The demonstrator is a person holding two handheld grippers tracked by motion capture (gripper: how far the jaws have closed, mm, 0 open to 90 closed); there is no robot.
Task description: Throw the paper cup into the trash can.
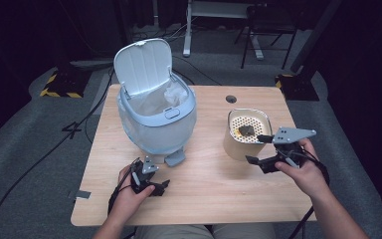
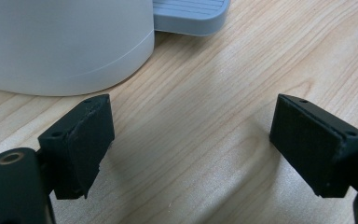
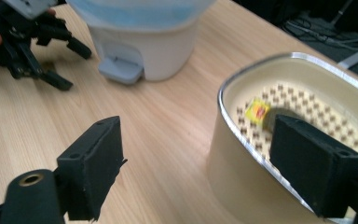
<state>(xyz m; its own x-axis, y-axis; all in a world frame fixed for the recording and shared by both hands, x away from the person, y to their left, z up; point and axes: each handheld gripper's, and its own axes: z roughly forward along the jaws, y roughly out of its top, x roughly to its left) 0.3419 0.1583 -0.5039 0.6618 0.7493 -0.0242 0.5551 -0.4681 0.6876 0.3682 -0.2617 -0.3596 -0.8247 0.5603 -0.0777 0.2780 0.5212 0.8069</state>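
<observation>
Dark lump [image 1: 245, 130] in strainer tub [image 1: 232, 144] (half hidden), yellow scrap [image 3: 257, 111] blurred

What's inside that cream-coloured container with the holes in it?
Inside the cream container, a dark lump and a small yellow piece lie on a perforated insert. Whatever lies beneath that insert is covered.
</observation>
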